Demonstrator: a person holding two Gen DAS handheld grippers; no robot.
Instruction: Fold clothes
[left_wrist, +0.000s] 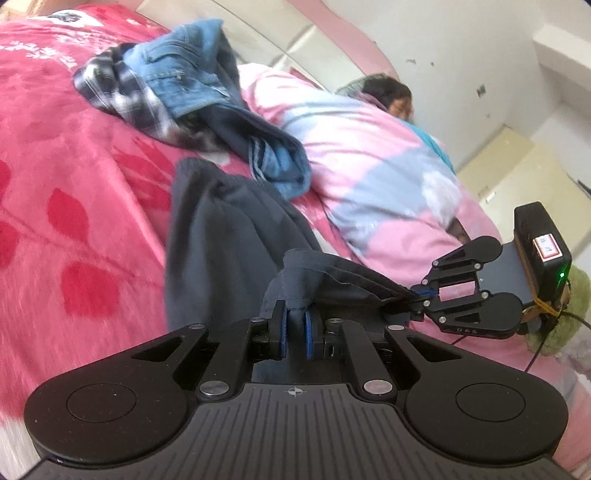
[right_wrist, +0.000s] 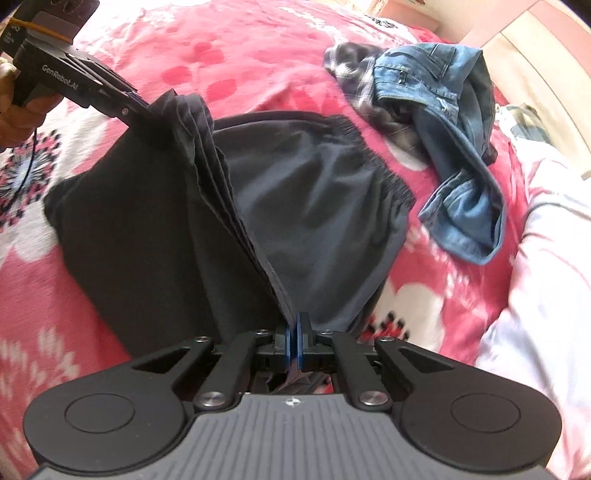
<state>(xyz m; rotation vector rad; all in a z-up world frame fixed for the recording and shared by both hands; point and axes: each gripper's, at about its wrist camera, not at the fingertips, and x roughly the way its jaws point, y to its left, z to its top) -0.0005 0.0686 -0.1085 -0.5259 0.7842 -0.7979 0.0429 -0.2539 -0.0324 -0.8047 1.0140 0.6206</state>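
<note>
The left gripper (left_wrist: 295, 334) is pinching a bunched corner of the dark trousers (right_wrist: 314, 206) between its blue pads, with only a narrow gap filled by cloth. The right gripper (right_wrist: 294, 345) is clamping the other end of the same edge, its pads nearly touching around thin, pleated layers. Between them the soft matte fabric is stretching as a raised ridge, while the rest, with its gathered elastic waistband, is lying flat on the fluffy red blanket (right_wrist: 229, 48) with leaf shapes. Behind it a crumpled pile is resting: stiff blue jeans (right_wrist: 454, 162) over a checked shirt (right_wrist: 351, 70), probably flannel, though it is blurred. A smooth pink and grey quilt (left_wrist: 373, 162) is lying beside them.
</note>
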